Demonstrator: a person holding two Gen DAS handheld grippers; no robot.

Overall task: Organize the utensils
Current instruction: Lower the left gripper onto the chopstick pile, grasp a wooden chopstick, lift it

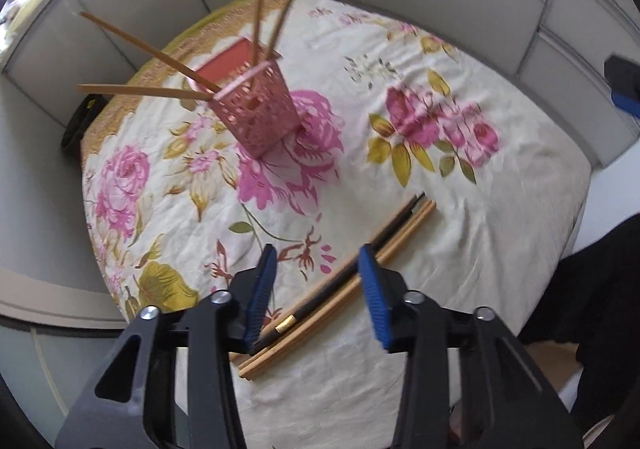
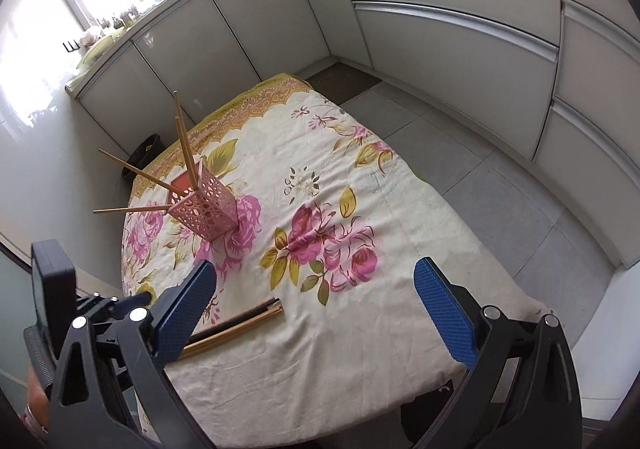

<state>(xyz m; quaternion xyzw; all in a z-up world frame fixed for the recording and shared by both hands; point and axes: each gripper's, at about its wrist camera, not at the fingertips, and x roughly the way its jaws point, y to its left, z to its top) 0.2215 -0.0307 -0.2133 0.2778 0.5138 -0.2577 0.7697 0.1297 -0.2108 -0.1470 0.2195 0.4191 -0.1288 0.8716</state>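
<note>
- Far left of the table: pink lattice holder [image 1: 256, 109] stands on the floral tablecloth [image 1: 460, 209]. Four wooden chopsticks [image 1: 144, 49] already sit in it, splayed outward at different angles. A red flat item [image 1: 228, 59] lies just behind the holder; what it is cannot be told.
- Centre, near table edge: the loose chopsticks [image 1: 340, 285] lie flat on the cloth as one bundle, touching each other. At least two light wooden sticks plus a dark one with a gold band. Long axis runs diagonally, near-left end to far-right end.
- Left gripper [image 1: 316, 289]: blue pads parted to a moderate gap, nothing between them. The bundle lies directly below and ahead, crossing the gap at a slant, so the pads straddle it without visible contact. Height above the cloth cannot be judged.
- Judgement: left gripper is the nearer one. The bundle's diagonal is not square to the pad line, so a wrist turn looks needed to close across the sticks cleanly.
- Right gripper [image 2: 328, 309]: spread wide, empty. In its own view the bundle lies off to its left, passing behind the left pad [image 2: 186, 315]; the holder is well apart, farther left.
</note>
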